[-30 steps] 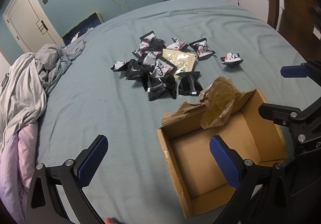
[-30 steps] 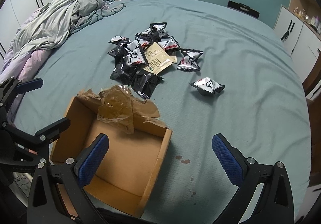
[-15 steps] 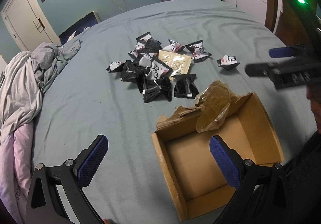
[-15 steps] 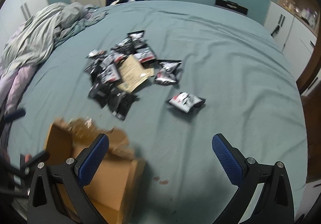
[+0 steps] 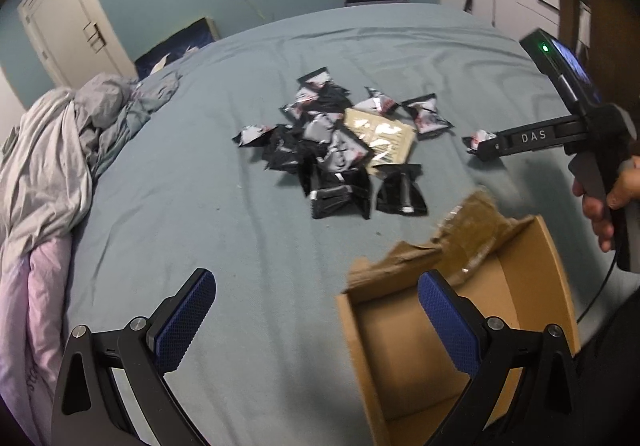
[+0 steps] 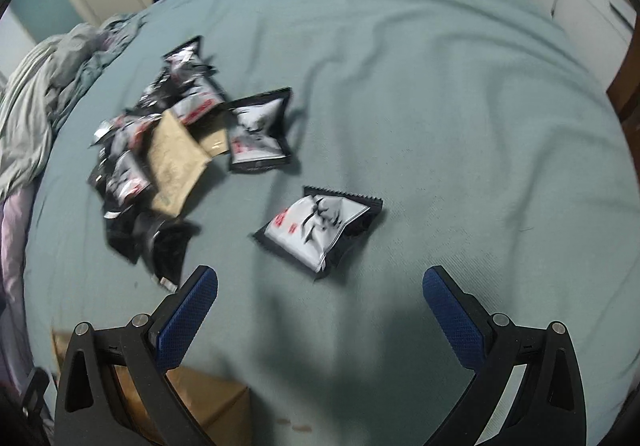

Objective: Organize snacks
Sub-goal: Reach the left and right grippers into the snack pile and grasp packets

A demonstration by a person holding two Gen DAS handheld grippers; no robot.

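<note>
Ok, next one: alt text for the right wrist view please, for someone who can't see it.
The open right gripper hovers above a lone black-and-white snack packet lying apart on a teal bedsheet. To the left sits a blurred pile of similar packets around a tan pouch, with a cardboard box corner at the bottom edge.

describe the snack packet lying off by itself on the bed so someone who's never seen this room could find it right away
Start at the blue-green bed and find the heap of black snack packets around a tan pouch. Look to the heap's right, in front of the right tongs. The lone packet has a white face with red print and black zigzag edges, and unlike the others it touches no other packet.
</note>
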